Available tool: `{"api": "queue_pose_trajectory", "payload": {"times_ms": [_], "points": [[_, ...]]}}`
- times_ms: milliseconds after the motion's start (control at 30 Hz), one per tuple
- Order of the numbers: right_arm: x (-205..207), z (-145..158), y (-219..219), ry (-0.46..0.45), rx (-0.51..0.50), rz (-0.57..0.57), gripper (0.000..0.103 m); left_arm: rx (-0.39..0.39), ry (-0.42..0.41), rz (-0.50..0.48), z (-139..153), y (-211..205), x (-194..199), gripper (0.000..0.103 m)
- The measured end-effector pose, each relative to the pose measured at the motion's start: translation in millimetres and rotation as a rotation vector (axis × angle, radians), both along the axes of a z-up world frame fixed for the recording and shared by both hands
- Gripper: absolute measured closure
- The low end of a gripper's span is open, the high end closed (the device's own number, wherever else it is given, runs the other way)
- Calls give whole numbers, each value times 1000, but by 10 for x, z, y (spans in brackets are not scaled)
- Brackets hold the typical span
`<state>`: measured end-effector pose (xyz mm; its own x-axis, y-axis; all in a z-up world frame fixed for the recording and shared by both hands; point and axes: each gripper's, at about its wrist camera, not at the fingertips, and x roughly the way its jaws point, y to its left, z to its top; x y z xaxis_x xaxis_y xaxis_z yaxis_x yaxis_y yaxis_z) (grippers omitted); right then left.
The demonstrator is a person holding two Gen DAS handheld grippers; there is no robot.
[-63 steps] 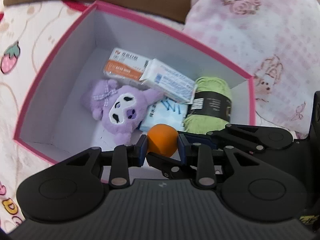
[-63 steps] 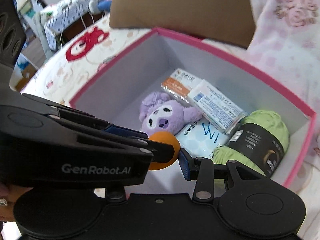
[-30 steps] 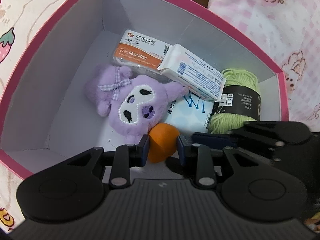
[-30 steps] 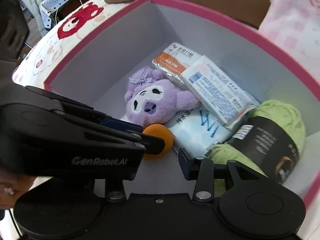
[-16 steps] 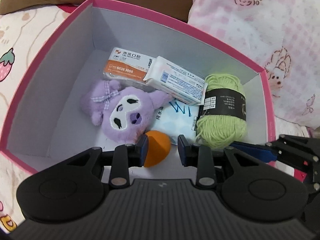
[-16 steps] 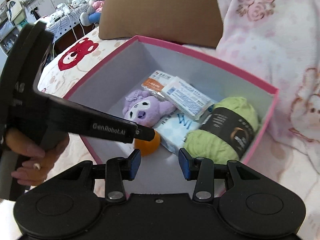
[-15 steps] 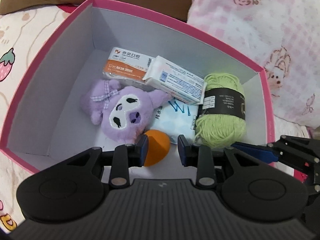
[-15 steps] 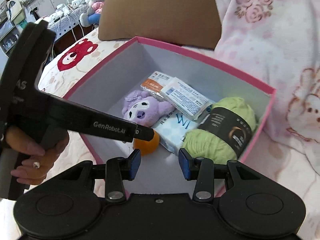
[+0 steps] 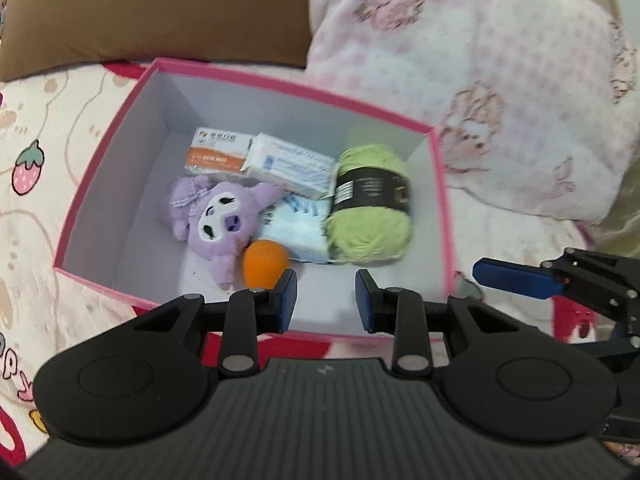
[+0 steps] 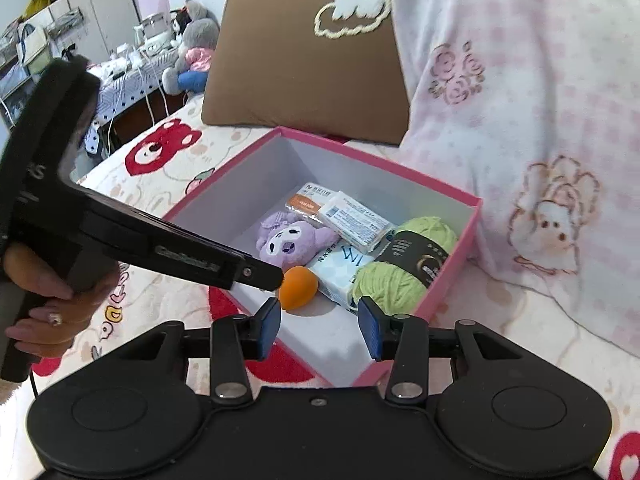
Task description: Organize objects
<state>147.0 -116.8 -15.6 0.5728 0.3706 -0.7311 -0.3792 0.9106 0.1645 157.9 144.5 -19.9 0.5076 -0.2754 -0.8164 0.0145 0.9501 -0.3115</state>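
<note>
The left gripper [image 9: 326, 306] is hovering over the near edge of the pink box [image 9: 104, 168], its jaws a little apart and gripping nothing; the orange ball [image 9: 266, 263] is lying on the box floor just ahead and slightly to the left, against the purple plush [image 9: 218, 220]. The right gripper [image 10: 318, 328] is opening, nothing between its pads, and is sitting farther out past the box's right corner. Being round, the ball is offering no long axis, and everything visible is already lying inside.
</note>
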Motion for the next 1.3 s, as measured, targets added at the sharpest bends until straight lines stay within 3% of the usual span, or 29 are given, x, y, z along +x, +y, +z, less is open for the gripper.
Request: {"api": "queue_pose_trajectory", "payload": {"times_ms": [400,600,733,1067,1300], "points": [[-567,410,-374,-68,9,-123,40,15,-54,-48,560,-300,-515,70],[-780,491,-474,-69,-46,-189,33,28,-66,-76,784,-439,-722,70],[-917,501,-558,-53,-44,-239,30,54,-83,-98,878,-548,-864,63],[-1266,503,-641,-61,-15,-307,20,89,-70,-116,866,-789,-1172,58],[-1333,399,-648,-39,-49,-367,16,127,-64,-99,801,-857,-1281,55]]}}
